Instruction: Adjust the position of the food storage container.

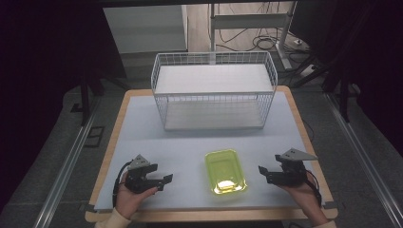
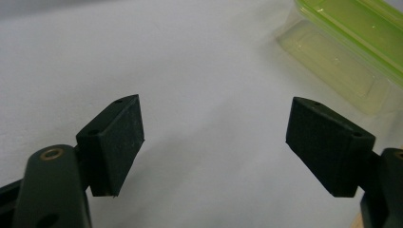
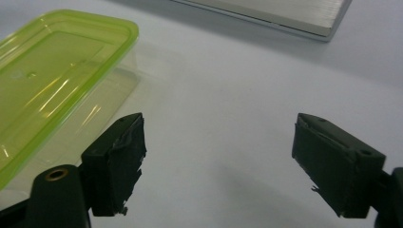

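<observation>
Both our grippers, left gripper (image 1: 164, 180) and right gripper (image 1: 263, 172), sit spread and empty beside the untouched lime-green lidded plastic container (image 1: 225, 171); nothing started yet.

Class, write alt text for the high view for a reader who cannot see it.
A lidded green box sits near the front of a table, between the open left claw and the open right claw. A white wire basket stands behind it.

Lidded container (image 1: 225, 172) sat on table (image 1: 142, 123) between left gripper (image 1: 164, 181) and right gripper (image 1: 263, 172); wire basket (image 1: 214, 90) stood behind.
</observation>
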Action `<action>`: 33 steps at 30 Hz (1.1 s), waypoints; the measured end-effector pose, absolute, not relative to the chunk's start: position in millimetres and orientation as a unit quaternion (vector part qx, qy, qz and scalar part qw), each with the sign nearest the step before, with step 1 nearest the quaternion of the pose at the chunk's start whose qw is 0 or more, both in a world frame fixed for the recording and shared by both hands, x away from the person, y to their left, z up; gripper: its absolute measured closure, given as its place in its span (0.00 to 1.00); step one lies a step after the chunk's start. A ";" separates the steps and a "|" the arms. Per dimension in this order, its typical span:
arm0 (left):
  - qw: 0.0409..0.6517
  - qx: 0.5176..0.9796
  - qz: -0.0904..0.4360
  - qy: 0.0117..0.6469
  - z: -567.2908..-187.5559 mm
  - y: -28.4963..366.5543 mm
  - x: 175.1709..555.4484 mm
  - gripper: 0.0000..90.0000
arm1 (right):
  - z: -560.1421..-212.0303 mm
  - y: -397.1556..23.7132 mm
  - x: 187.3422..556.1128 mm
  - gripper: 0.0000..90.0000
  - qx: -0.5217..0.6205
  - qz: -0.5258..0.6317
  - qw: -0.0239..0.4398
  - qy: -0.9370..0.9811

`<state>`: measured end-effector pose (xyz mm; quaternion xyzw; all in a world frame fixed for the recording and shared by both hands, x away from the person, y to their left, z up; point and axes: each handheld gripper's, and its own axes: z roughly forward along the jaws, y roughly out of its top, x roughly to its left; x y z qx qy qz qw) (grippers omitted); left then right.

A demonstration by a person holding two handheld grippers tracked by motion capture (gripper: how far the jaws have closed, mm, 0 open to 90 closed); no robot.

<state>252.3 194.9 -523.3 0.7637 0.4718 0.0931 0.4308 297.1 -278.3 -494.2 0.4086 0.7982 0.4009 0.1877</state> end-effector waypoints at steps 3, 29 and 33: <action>0.427 0.767 0.095 0.469 -523.8 193.7 253.5 0.22 | -493.1 -280.0 298.0 0.24 0.401 0.403 0.184 0.802; 0.428 0.771 0.094 0.461 -521.9 190.2 257.6 0.23 | -478.3 -287.6 282.3 1.00 0.321 0.368 0.149 0.860; 0.428 0.773 0.096 0.459 -521.6 189.2 256.5 0.23 | -478.4 -284.2 280.1 1.00 0.313 0.367 0.144 0.864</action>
